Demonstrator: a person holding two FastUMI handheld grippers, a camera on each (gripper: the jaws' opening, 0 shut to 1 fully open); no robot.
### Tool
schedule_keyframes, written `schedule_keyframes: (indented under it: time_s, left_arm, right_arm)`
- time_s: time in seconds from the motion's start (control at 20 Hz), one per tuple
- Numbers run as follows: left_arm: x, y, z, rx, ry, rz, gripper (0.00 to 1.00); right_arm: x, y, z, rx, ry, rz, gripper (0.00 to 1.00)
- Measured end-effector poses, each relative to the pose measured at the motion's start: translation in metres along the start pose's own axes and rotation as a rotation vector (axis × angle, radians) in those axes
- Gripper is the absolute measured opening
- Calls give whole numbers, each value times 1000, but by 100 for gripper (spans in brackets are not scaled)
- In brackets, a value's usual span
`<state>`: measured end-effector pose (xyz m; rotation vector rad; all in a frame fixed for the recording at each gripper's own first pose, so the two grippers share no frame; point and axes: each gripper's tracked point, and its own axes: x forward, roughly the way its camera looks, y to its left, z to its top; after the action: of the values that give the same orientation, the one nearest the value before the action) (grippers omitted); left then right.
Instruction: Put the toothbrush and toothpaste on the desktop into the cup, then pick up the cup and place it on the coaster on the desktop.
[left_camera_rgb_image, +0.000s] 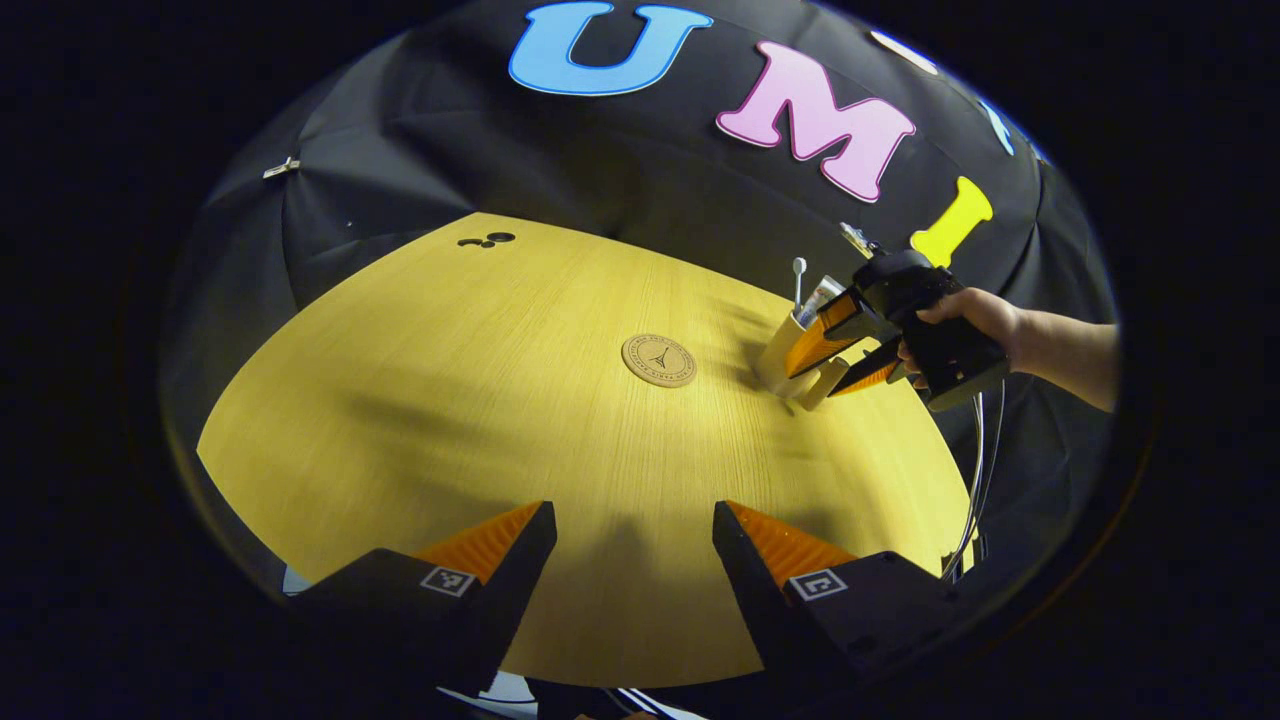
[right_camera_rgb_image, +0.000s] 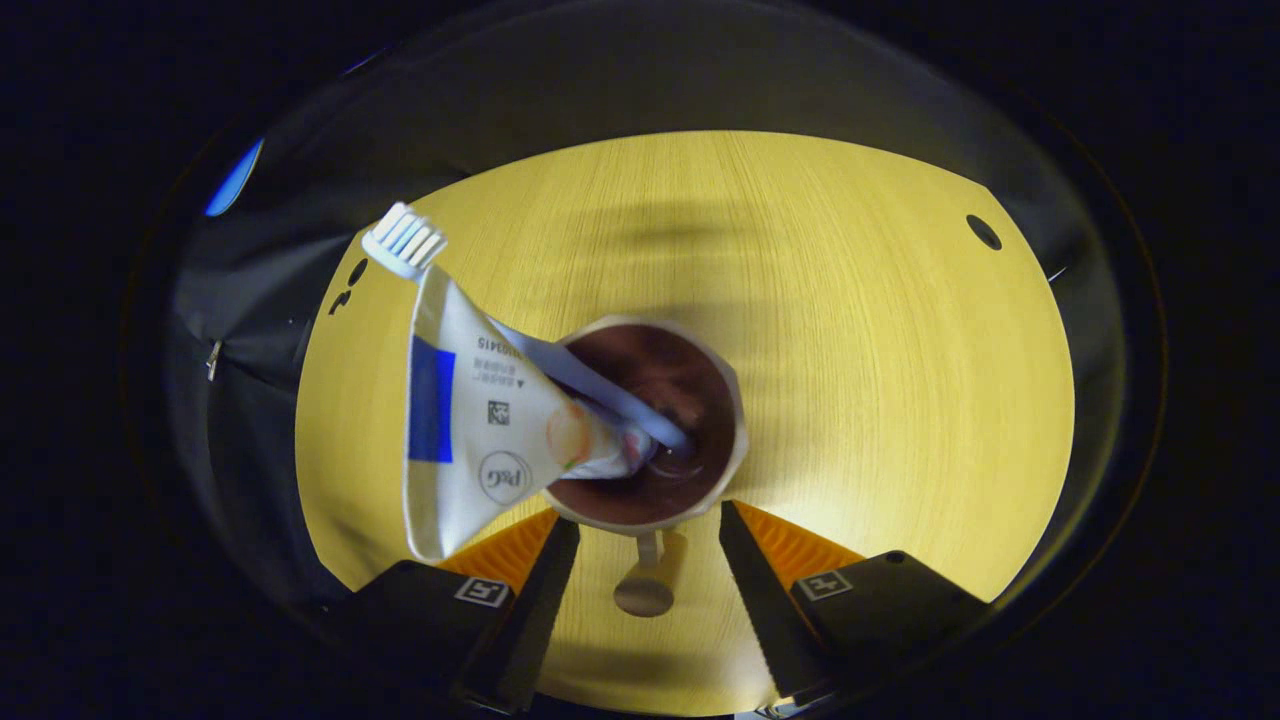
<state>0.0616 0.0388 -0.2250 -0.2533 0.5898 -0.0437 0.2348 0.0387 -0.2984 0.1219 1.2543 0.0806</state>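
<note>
Left gripper (left_camera_rgb_image: 634, 540) hovers over bare desktop (left_camera_rgb_image: 480, 400), jaws wide, holding nothing. The round, cork-like coaster (left_camera_rgb_image: 659, 360) lies flat and unoccupied, near the cup (right_camera_rgb_image: 648, 425). Toothbrush (right_camera_rgb_image: 404, 240) and soft, crimped toothpaste (right_camera_rgb_image: 480, 430) tube already stand inside the smooth pale cup. Right gripper (right_camera_rgb_image: 648, 545) straddles the cup's handle (right_camera_rgb_image: 648, 580), jaws apart, not gripping. Remaining, by judgement: grasp, lift, set on coaster.

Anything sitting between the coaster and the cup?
No. In the left gripper view, only bare desktop separates the coaster from the cup.
</note>
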Motion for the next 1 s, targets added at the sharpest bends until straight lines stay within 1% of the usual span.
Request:
schedule_keyframes:
  time_s: [0.05, 0.1, 0.15, 0.2, 0.25, 0.3, 0.35, 0.4, 0.45, 0.5, 0.55, 0.6, 0.65, 0.7, 0.75, 0.8, 1.0]
  left_arm:
    - [0, -2, -1, 6, 2, -1, 98]
    - [0, -5, -1, 12, 4, -3, 98]
    - [0, -7, -1, 18, 4, -5, 98]
    - [0, -11, -1, 23, 5, -9, 98]
    - [1, -14, -3, 27, 9, -14, 98]
    - [1, -17, -5, 29, 16, -18, 98]
    - [2, -19, -8, 29, 22, -22, 98]
    - [2, -22, -9, 28, 27, -26, 98]
    - [2, -24, -11, 27, 31, -31, 98]
    - [1, -26, -13, 28, 34, -33, 98]
    - [1, -27, -14, 29, 38, -35, 98]
    - [1, -28, -15, 31, 42, -37, 98]
    - [0, -28, -15, 34, 41, -37, 98]
    - [-1, -27, -14, 36, 41, -37, 98]
    - [0, -25, -14, 38, 41, -36, 98]
    - [0, -25, -12, 38, 40, -34, 98]
    - [-3, -18, -10, 24, 36, -25, 98]
  right_arm:
    - [3, 1, -1, -8, 6, -2, 72]
    - [6, 3, -2, -14, 12, 5, 60]
    - [6, 4, -3, -18, 16, 1, 59]
    - [8, 5, -3, -23, 20, -2, 64]
    - [9, 1, -3, -26, 24, -13, 64]
    - [10, -1, -4, -28, 32, -26, 55]
    - [10, -3, -5, -28, 37, -37, 50]
    - [12, -3, -5, -23, 39, -36, 37]
    - [13, -3, -6, -21, 43, -44, 39]
    - [10, -4, -4, -26, 35, -57, 29]
    - [11, -8, -3, -44, 29, -70, 35]
    - [11, -9, -2, -61, 25, -75, 32]
    - [10, -10, -1, -64, 21, -82, 26]
    - [11, -11, -1, -60, 22, -88, 30]
    - [9, -9, -1, -52, 17, -91, 30]
    - [8, -7, -3, -55, 15, -92, 28]
    - [1, 0, 0, -79, -2, -76, 28]
